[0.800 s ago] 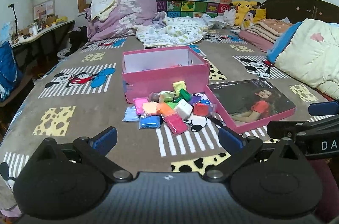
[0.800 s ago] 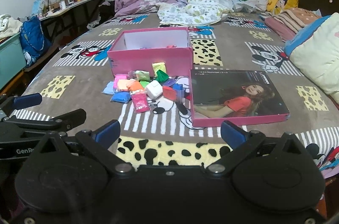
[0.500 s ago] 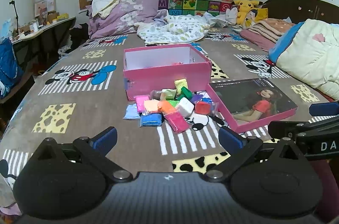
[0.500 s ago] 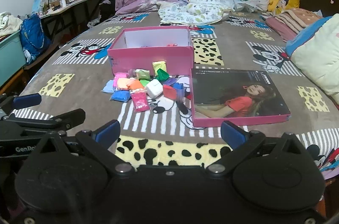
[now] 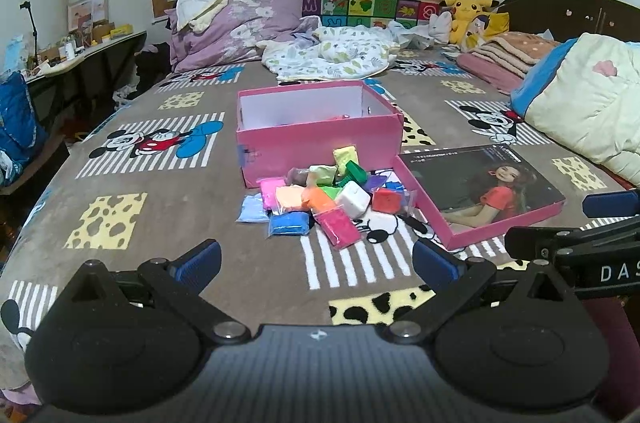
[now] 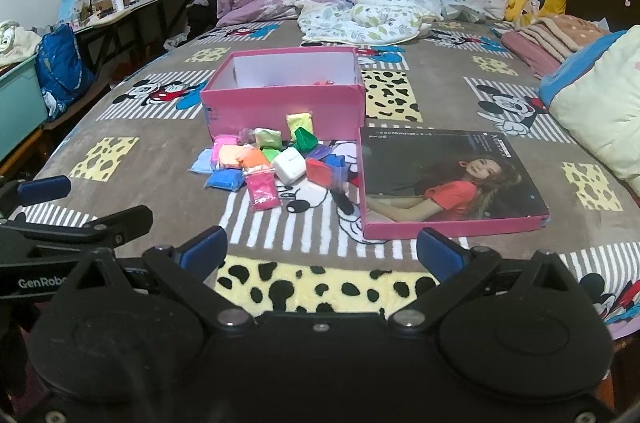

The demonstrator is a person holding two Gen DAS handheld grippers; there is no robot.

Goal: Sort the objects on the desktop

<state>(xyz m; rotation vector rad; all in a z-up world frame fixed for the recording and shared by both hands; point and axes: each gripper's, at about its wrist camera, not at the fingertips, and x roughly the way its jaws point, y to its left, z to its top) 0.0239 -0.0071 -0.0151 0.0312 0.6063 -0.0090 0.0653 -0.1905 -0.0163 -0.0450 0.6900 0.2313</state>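
Note:
A pile of several small coloured clay packets (image 5: pixel 320 197) (image 6: pixel 268 159) lies on the bed cover, just in front of an open pink box (image 5: pixel 316 139) (image 6: pixel 284 95). The box's lid (image 5: pixel 480 189) (image 6: pixel 448 183), printed with a picture of a person, lies to the right of the pile. My left gripper (image 5: pixel 316 259) hovers open above the cover, well short of the pile, nothing between its fingers. Wide open and empty too, my right gripper (image 6: pixel 322 251) hangs near the lid's front edge. Each gripper shows at the edge of the other's view.
The bed cover (image 5: pixel 120 151) carries cartoon-mouse and cheese patches. Folded quilts (image 5: pixel 592 119) lie along the right side, pillows and a crumpled blanket (image 5: pixel 332 55) at the back. A cluttered desk (image 6: pixel 132 3) and a blue bag (image 6: pixel 60 71) stand off the bed's left edge.
Both grippers have drifted slightly forward toward the pile and box, which sit a little lower in the views. Nothing was taken hold of; both stay open.

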